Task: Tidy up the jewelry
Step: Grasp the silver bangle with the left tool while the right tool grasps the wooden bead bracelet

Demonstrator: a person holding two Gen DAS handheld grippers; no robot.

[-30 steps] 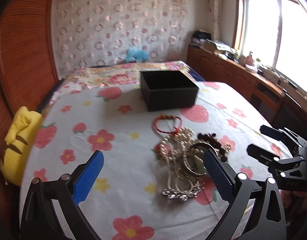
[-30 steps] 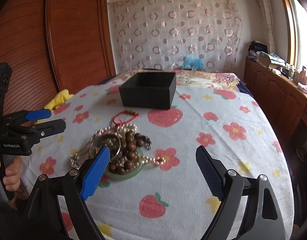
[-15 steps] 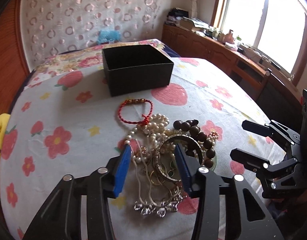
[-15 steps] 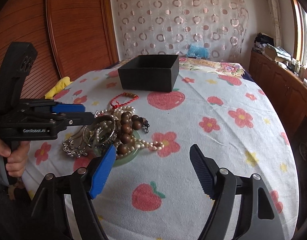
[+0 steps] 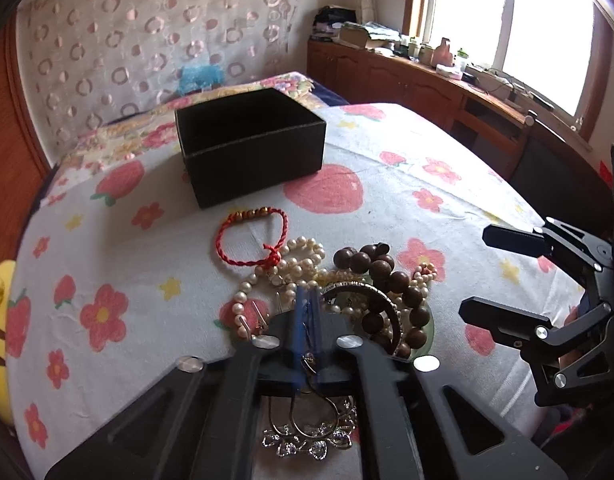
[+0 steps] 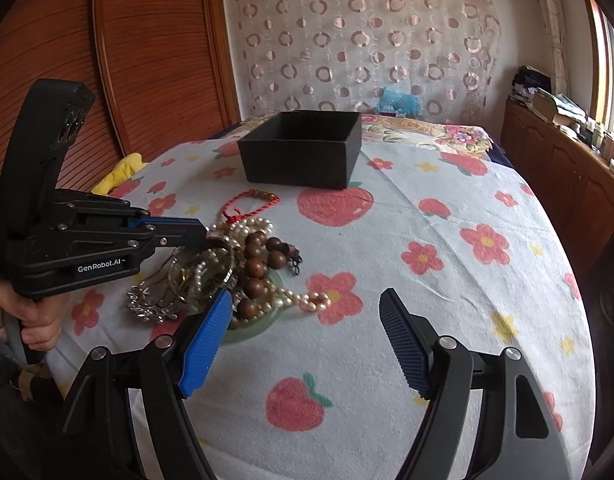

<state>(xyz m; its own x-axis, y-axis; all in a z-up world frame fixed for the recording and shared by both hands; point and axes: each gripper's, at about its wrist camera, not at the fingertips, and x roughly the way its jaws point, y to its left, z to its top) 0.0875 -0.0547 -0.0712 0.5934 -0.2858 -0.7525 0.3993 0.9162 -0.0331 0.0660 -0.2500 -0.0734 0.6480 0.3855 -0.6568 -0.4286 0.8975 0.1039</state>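
A heap of jewelry lies on the flowered tablecloth (image 5: 119, 240): a red cord bracelet (image 5: 251, 240), a pearl string (image 5: 299, 260), dark wooden beads (image 5: 387, 276), a metal bangle (image 5: 371, 296) and a silver chain necklace (image 5: 307, 440). My left gripper (image 5: 306, 296) is shut in the near side of the heap, with a thin loop of the silver chain pinched between its blue pads. From the right wrist view the left gripper (image 6: 209, 240) reaches into the heap from the left. My right gripper (image 6: 307, 300) stands open just in front of the heap, holding nothing. The open black box (image 5: 251, 148) stands behind.
A yellow soft toy (image 6: 119, 172) lies at the table's left edge beside a wooden wall. Low wooden cabinets (image 5: 407, 80) run under the window on the right. A hand (image 6: 31, 316) grips the left tool. A green bangle (image 6: 259, 328) lies under the beads.
My left gripper moved forward over the heap and its jaws went from wide open to shut on the silver chain. The right gripper narrowed slightly and stayed in place.
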